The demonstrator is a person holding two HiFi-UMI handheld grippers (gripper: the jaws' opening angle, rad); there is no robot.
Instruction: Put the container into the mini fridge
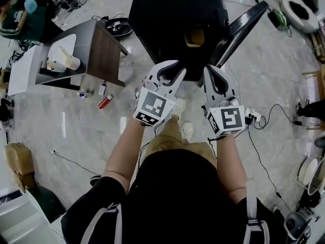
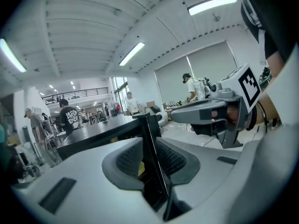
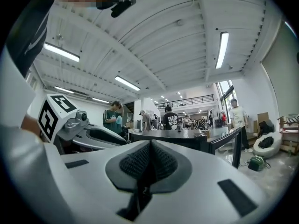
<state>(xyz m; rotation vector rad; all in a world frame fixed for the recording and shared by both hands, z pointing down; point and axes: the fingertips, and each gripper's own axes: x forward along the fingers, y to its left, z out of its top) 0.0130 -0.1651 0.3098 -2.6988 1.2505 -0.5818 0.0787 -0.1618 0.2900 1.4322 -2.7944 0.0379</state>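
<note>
The black mini fridge [image 1: 167, 14] stands on the floor just ahead, its door [image 1: 244, 27] swung open to the right. A yellow container [image 1: 194, 37] sits inside the fridge opening. My left gripper [image 1: 179, 67] hovers at the fridge's front, jaws a narrow gap apart with nothing between them; through that gap in the left gripper view [image 2: 149, 143] show the fridge's edge and a bit of yellow. My right gripper [image 1: 209, 71] is beside it, by the door's hinge side, pads pressed together [image 3: 150, 146] and empty. The fridge top [image 3: 173, 134] and the door [image 3: 233, 148] lie beyond.
A wooden side table [image 1: 104, 52] with white items stands to the left, with a red bottle [image 1: 105, 101] on the floor below it. A power strip with cables [image 1: 254, 117] lies to the right. Several people stand in the hall behind.
</note>
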